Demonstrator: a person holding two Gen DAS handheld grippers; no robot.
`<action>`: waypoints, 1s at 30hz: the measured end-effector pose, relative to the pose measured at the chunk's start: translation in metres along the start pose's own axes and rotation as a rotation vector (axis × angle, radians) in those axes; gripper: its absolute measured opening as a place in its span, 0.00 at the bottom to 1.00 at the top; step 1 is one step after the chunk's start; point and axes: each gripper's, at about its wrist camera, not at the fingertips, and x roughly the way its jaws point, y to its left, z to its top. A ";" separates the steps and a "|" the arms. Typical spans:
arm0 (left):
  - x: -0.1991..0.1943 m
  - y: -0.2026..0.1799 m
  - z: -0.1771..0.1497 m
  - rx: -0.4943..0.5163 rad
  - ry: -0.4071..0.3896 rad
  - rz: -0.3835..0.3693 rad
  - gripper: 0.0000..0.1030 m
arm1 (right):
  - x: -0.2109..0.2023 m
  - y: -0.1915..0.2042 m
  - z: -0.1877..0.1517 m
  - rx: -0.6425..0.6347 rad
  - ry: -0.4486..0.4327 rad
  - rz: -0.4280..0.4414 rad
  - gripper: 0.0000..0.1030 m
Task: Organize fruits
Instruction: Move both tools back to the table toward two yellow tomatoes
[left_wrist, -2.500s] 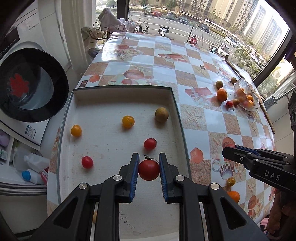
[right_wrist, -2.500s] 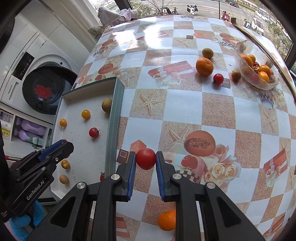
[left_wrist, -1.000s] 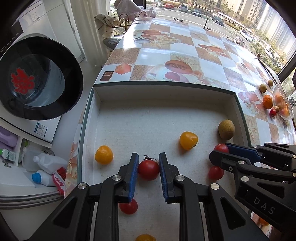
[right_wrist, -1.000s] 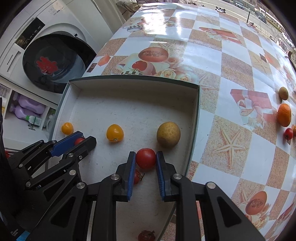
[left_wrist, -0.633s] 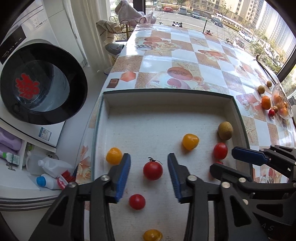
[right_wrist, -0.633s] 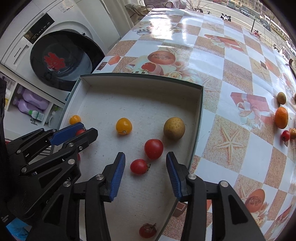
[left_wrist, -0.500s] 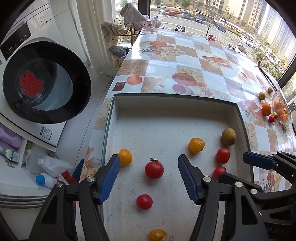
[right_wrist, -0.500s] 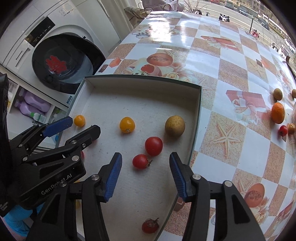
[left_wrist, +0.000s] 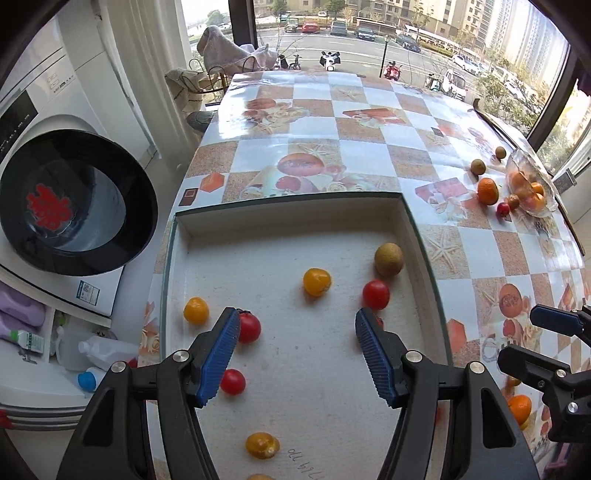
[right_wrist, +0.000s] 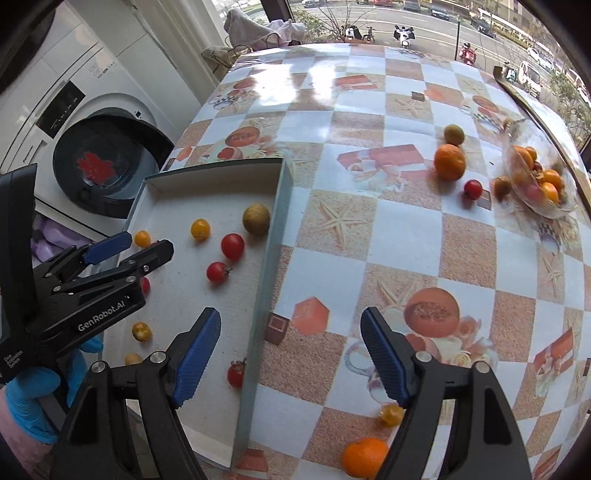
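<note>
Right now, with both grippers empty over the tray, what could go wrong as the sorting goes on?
The round fruits lie loose in the tray; the red tomato sits close by the brown fruit, so a wide-open left gripper could nudge both. The right gripper hangs over the tray wall and might clip it. The small yellow tomato lies near the table's front and could roll off.

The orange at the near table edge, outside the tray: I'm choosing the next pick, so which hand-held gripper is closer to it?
Right. The right hand-held gripper hangs open just above the orange. The left hand-held gripper is open over the tray, farther away.
</note>
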 end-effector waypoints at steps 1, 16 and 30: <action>-0.004 -0.009 -0.001 0.015 0.000 -0.014 0.64 | -0.006 -0.012 -0.007 0.017 0.003 -0.014 0.79; -0.018 -0.151 -0.032 0.303 0.077 -0.249 0.64 | -0.035 -0.092 -0.118 0.145 0.111 -0.095 0.79; 0.024 -0.204 -0.052 0.405 0.252 -0.301 0.56 | -0.031 -0.087 -0.152 0.128 0.051 -0.050 0.61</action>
